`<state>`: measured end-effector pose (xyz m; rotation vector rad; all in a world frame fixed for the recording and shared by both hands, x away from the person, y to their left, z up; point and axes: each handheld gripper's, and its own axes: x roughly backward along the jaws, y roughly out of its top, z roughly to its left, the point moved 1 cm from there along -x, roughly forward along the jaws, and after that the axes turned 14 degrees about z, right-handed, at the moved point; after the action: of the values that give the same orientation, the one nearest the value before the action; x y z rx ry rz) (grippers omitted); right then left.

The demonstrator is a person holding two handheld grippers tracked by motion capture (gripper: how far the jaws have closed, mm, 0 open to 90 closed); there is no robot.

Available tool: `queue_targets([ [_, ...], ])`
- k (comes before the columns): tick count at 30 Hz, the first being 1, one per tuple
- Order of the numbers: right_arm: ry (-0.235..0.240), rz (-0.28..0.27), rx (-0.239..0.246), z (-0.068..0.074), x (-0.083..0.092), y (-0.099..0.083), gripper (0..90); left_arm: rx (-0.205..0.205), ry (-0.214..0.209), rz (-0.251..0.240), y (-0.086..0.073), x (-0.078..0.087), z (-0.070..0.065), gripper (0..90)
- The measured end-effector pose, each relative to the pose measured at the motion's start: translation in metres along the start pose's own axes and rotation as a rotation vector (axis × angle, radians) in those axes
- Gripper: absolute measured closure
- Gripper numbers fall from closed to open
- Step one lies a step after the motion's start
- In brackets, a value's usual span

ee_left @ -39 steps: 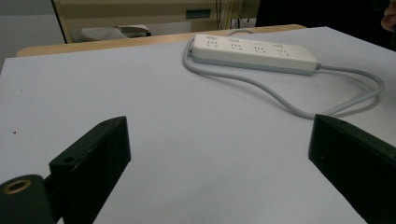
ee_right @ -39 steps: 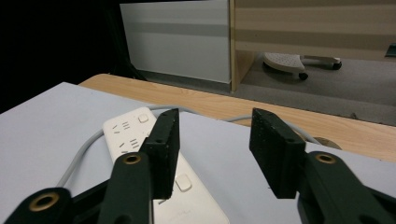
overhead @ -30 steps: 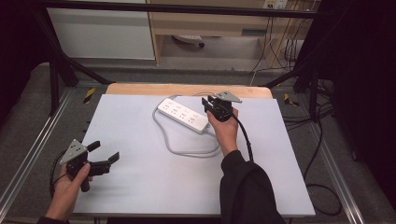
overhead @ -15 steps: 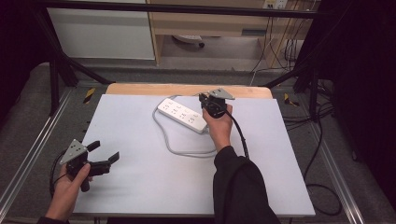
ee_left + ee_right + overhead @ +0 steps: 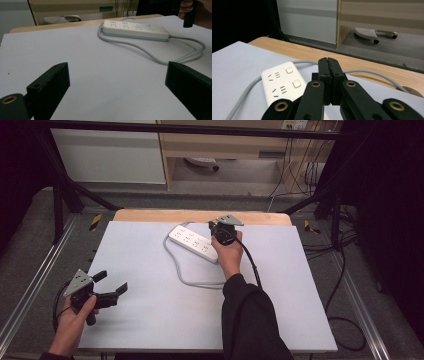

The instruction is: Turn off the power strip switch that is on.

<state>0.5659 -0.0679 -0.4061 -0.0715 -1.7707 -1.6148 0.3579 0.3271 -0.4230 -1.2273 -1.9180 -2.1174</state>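
Note:
A white power strip (image 5: pixel 192 242) lies at the back middle of the white table top (image 5: pixel 150 320), and its grey cord (image 5: pixel 182 275) loops toward me. My right gripper (image 5: pixel 214 227) hovers over the strip's right end. Its jaws have just been closing and now stand shut with nothing between them. In the right gripper view the shut right gripper (image 5: pixel 328 62) is just right of the strip's switch end (image 5: pixel 284 83). My left gripper (image 5: pixel 111 282) is held low at the near left, open and empty. The left gripper view shows the strip (image 5: pixel 135 30) far beyond the left gripper (image 5: pixel 120 82).
A wooden edge (image 5: pixel 200 215) borders the far side of the table top. Metal rails (image 5: pixel 30 285) run along both sides. Beyond stand a white cabinet (image 5: pixel 107 155) and a wooden shelf (image 5: pixel 225 145). Black cables (image 5: pixel 345 270) lie on the floor at right.
My right gripper moved a little left and away along the power strip and its jaws closed. The left gripper stayed still and open.

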Motion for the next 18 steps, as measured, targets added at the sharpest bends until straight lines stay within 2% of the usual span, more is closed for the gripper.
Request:
queue_targets([
  [5,0.006,0.013,-0.011,0.002,-0.008,0.002,90.0,-0.015,0.005,0.005,0.000,-0.001,-0.001,5.8],
  [18,0.010,0.049,-0.019,0.006,-0.023,0.001,90.0,-0.014,-0.001,-0.002,0.001,0.000,-0.001,5.7],
])
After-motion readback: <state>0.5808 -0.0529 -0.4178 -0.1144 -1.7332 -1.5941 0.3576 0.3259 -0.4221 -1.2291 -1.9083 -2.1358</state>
